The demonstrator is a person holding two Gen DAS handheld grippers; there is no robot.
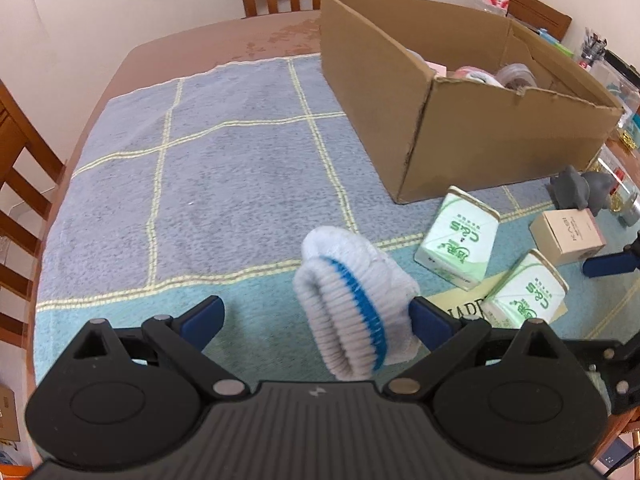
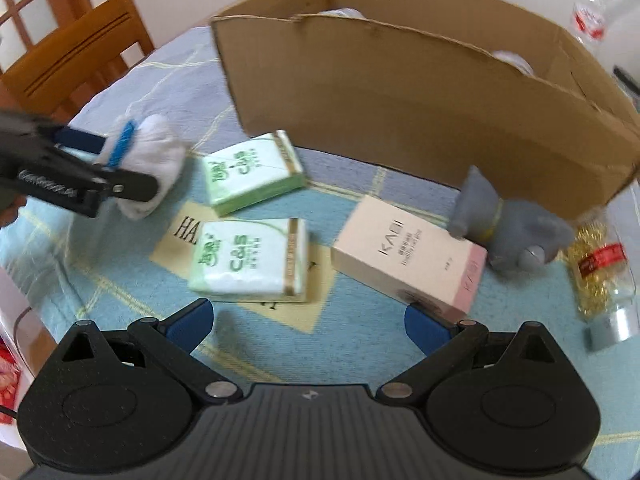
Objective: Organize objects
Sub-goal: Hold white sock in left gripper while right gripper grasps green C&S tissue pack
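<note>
On the left, the left gripper (image 1: 316, 318) has its jaws wide apart. A rolled white sock with a blue stripe (image 1: 354, 300) sits between them, against the right finger. Whether it is really held cannot be told. Next come 2 green tissue packs (image 2: 252, 172) (image 2: 250, 258) on the blue towel (image 1: 224, 168). The brown cardboard box (image 1: 404, 120) stands behind them with things inside. The right gripper (image 2: 310, 324) is open wide and empty, near a pink box (image 2: 408, 258) and a grey toy (image 2: 508, 220).
</note>
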